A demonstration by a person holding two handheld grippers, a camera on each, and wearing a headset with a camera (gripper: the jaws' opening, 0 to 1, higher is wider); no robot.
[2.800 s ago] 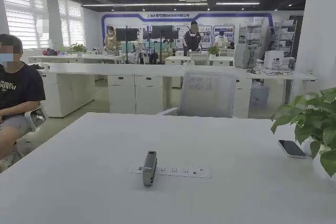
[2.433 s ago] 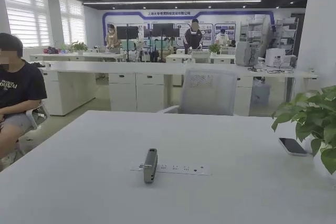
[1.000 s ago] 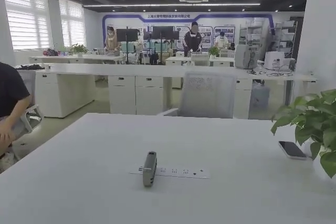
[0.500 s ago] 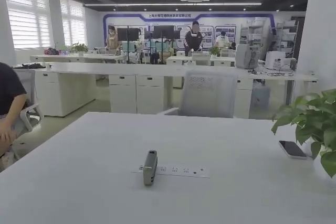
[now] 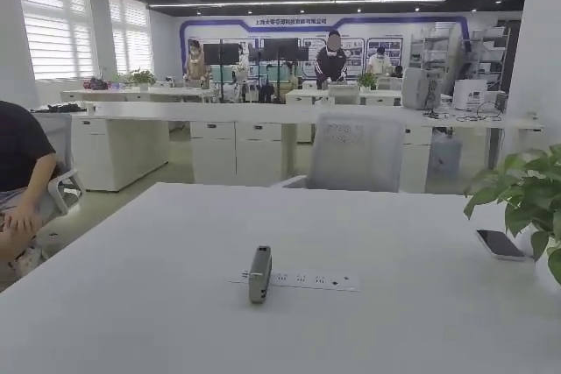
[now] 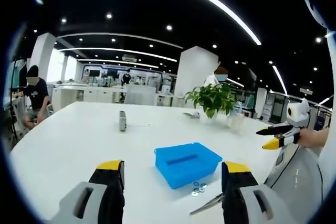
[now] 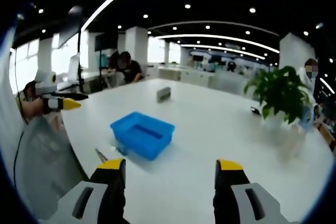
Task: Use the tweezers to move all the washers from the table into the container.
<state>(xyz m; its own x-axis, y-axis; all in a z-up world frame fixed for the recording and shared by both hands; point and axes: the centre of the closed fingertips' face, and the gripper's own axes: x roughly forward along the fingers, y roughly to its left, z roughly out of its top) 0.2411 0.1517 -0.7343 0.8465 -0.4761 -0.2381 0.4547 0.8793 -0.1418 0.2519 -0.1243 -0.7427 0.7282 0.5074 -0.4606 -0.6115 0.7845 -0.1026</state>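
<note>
While left gripper and right gripper gape wide (empty), washers lie between left fingers.

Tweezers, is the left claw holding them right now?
No, the tweezers lie on the table beside the washers, and the open left claw has nothing between its jaws.

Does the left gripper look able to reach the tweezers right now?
Probably yes: the left gripper is open, and the tweezers lie on the bare table close by one jaw, near the washers, nothing between.
</note>
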